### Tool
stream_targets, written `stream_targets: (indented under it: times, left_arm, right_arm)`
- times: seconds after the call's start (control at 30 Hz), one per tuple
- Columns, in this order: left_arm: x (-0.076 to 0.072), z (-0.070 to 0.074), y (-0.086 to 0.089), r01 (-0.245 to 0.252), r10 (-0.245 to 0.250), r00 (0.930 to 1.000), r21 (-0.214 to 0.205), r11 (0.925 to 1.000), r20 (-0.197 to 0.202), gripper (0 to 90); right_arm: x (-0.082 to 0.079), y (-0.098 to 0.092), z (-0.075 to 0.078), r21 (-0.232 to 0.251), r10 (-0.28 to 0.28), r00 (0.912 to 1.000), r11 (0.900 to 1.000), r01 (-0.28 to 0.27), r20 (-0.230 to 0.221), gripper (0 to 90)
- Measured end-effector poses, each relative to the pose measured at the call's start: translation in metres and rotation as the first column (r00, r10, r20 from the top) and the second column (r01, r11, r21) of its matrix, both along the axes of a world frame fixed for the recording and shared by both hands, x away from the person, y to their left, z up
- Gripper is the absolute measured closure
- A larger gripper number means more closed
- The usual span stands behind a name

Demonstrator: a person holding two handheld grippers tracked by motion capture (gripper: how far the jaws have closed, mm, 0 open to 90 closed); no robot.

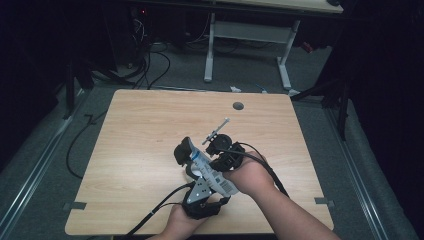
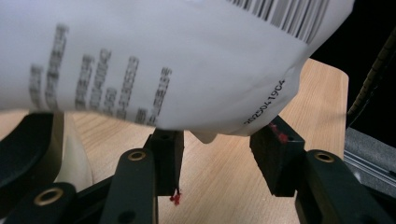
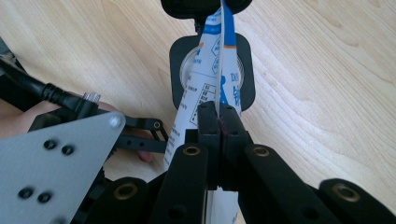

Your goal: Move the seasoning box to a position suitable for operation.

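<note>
Your right hand-held gripper (image 3: 218, 122) has its jaws pressed together on the edge of a white printed pouch (image 3: 205, 88), which stands edge-on in the right gripper view with blue print on it. Your left hand-held gripper (image 2: 219, 154) holds its jaws partly apart; the pouch's (image 2: 154, 60) lower rim, with its barcode and small print, hangs just above the gap, and the pads (image 2: 273, 154) press on nothing. In the high view both grippers meet over the near middle of the wooden desk (image 1: 140, 130), the pouch (image 1: 212, 175) between them, clear of the surface.
</note>
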State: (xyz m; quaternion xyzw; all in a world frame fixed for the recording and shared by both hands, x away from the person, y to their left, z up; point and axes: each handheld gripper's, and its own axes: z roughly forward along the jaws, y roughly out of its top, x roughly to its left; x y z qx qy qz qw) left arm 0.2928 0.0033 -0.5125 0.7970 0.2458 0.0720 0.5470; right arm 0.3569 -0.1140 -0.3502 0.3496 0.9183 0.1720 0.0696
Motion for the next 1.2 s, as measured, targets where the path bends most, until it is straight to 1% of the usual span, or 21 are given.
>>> stream_targets:
  times: [0.2,0.43,0.53,0.77,0.83,0.93,1.03,1.1,1.13,1.2]
  left_arm:
    - [-0.001,-0.001,-0.001,0.004,-0.004,1.0000,0.008,1.0000,0.002,56.8]
    - [-0.003,-0.003,-0.002,0.025,-0.025,0.9996,0.013,0.9996,0.009,55.7]
    - [-0.003,-0.003,-0.002,0.035,-0.036,0.9993,0.012,0.9993,0.012,54.3]
    - [-0.005,-0.004,-0.001,0.054,-0.054,0.9983,0.019,0.9984,0.022,46.2]
    - [-0.005,-0.005,0.001,0.052,-0.053,0.9980,0.028,0.9983,0.036,45.3]
    - [-0.006,-0.004,0.005,0.048,-0.049,0.9978,0.028,0.9985,0.046,44.0]
    - [-0.009,-0.003,0.013,0.050,-0.051,0.9973,0.028,0.9984,0.053,43.6]
    - [-0.010,-0.001,0.020,0.052,-0.052,0.9976,0.001,0.9987,0.045,43.6]
    - [-0.011,0.001,0.026,0.058,-0.058,0.9973,-0.003,0.9983,0.046,43.6]
    - [-0.011,0.004,0.034,0.054,-0.055,0.9964,0.011,0.9985,0.064,43.6]
  right_arm:
    - [-0.002,-0.006,0.000,0.006,-0.008,1.0000,1.0000,0.008,0.001,89.9]
    - [-0.003,-0.009,-0.002,0.015,-0.013,0.9999,0.9998,0.013,-0.005,90.0]
    - [-0.003,-0.010,-0.003,0.012,-0.015,0.9999,0.9998,0.015,-0.003,90.0]
    - [-0.002,-0.013,-0.002,0.014,-0.024,0.9997,0.9996,0.024,-0.002,90.0]
    - [-0.002,-0.014,-0.002,0.020,-0.025,0.9997,0.9995,0.025,0.000,90.0]
    - [-0.002,-0.016,-0.001,0.023,-0.028,0.9996,0.9993,0.028,-0.002,90.0]
    - [-0.001,-0.017,-0.003,0.028,-0.028,0.9996,0.9992,0.028,-0.003,90.0]
    - [-0.001,-0.018,-0.003,0.027,-0.032,0.9995,0.9991,0.032,-0.008,90.0]
    - [-0.001,-0.018,-0.003,0.025,-0.035,0.9994,0.9991,0.035,-0.009,90.0]
    - [-0.001,-0.019,-0.003,0.020,-0.035,0.9994,0.9992,0.035,-0.007,90.0]
